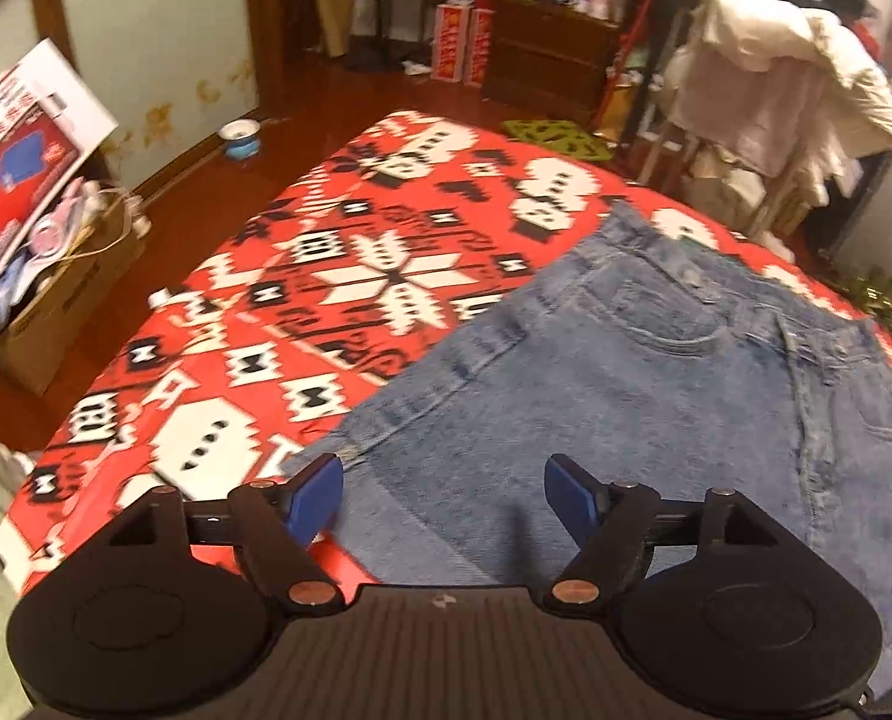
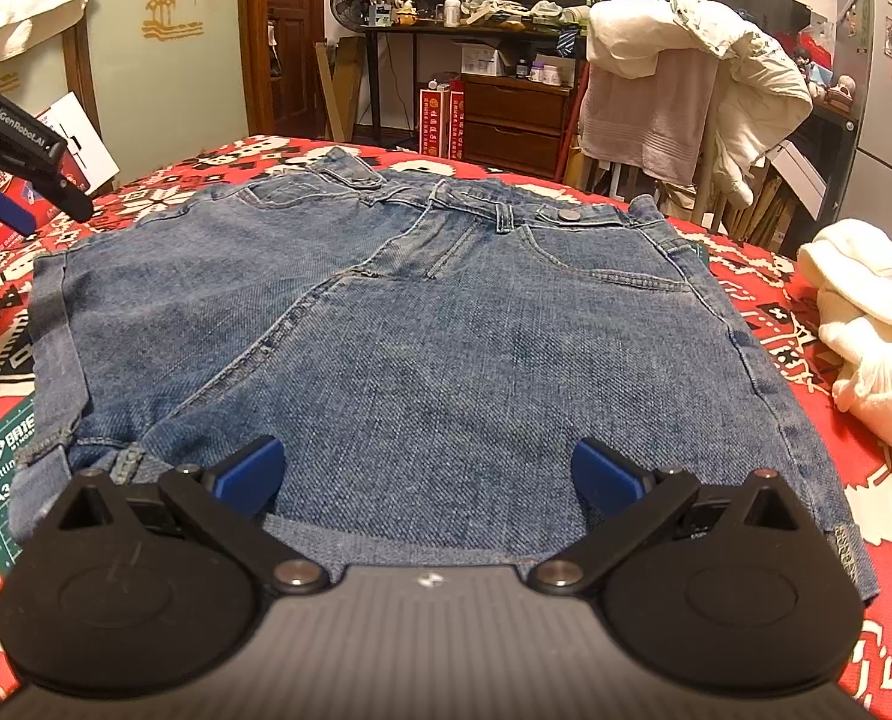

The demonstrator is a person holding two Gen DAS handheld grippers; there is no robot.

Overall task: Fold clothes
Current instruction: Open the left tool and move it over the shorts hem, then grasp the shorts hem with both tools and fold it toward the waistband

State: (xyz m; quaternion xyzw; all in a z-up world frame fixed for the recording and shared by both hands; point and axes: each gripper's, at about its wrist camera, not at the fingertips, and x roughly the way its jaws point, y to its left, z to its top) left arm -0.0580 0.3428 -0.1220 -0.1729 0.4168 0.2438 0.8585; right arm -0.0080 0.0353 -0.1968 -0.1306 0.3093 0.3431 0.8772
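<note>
Jaws spread, both grippers | denim shorts (image 2: 422,324) flat | red tablecloth (image 1: 266,300)

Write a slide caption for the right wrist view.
Open right gripper poised over denim shorts spread on a red patterned cloth.

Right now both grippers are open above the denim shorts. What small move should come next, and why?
Probably lower the right gripper onto the near hem of the shorts and close on it. The shorts lie flat and unfolded on the red blanket, and its jaws stand open just above that hem. The left gripper is also open, over the shorts' left edge.
</note>
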